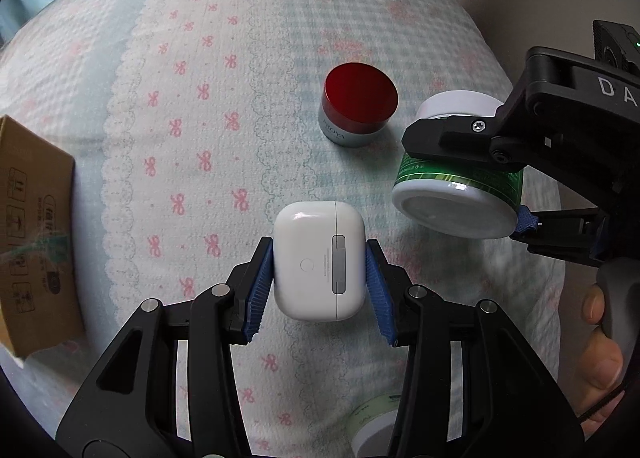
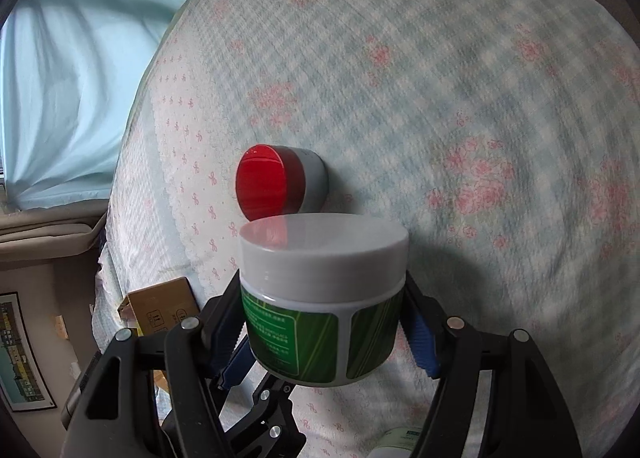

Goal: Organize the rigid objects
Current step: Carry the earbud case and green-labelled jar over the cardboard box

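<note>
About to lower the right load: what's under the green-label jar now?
Under the green-label jar, held by the right hand-held gripper, only the floral bedspread shows. The red-lidded jar stands apart. Directly beneath is covered.

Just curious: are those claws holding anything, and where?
Left gripper clamps a white earbud case by its sides; right gripper clamps a green-labelled white jar around its body.

A bed cover (image 1: 280, 17) printed with pink bows and checks spreads under everything. A pale blue curtain (image 2: 72, 77) hangs beyond its edge, and a framed picture (image 2: 20, 354) shows on the wall.
</note>
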`<state>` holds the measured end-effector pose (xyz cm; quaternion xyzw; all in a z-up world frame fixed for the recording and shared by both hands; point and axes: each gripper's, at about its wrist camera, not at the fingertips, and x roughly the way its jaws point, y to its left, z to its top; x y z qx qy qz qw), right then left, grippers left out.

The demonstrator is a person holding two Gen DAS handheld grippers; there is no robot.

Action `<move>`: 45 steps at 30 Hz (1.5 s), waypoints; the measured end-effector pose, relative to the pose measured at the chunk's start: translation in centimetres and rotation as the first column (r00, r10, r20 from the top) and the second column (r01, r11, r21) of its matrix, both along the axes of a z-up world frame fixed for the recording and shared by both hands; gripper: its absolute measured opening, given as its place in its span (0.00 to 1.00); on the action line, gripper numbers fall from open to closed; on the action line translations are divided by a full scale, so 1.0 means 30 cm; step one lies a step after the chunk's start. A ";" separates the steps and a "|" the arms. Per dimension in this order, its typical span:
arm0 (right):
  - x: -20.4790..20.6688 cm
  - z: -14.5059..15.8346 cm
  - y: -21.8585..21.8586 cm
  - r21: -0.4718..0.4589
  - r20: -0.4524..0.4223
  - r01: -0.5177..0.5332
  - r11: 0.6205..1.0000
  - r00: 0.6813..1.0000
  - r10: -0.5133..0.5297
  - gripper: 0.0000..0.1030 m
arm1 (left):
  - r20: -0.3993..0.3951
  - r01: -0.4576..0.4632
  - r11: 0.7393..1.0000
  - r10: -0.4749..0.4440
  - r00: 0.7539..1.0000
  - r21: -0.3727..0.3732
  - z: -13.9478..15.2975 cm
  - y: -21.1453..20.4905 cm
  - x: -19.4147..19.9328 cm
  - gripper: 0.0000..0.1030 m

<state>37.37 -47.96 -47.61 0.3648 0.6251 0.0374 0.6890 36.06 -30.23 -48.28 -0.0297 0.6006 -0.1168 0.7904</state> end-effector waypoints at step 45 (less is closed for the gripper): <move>-0.289 0.784 1.060 -0.161 0.215 -0.291 0.943 0.922 0.321 0.64 | 0.076 -0.252 0.967 0.255 0.964 -0.047 0.748 1.339 -0.291 0.40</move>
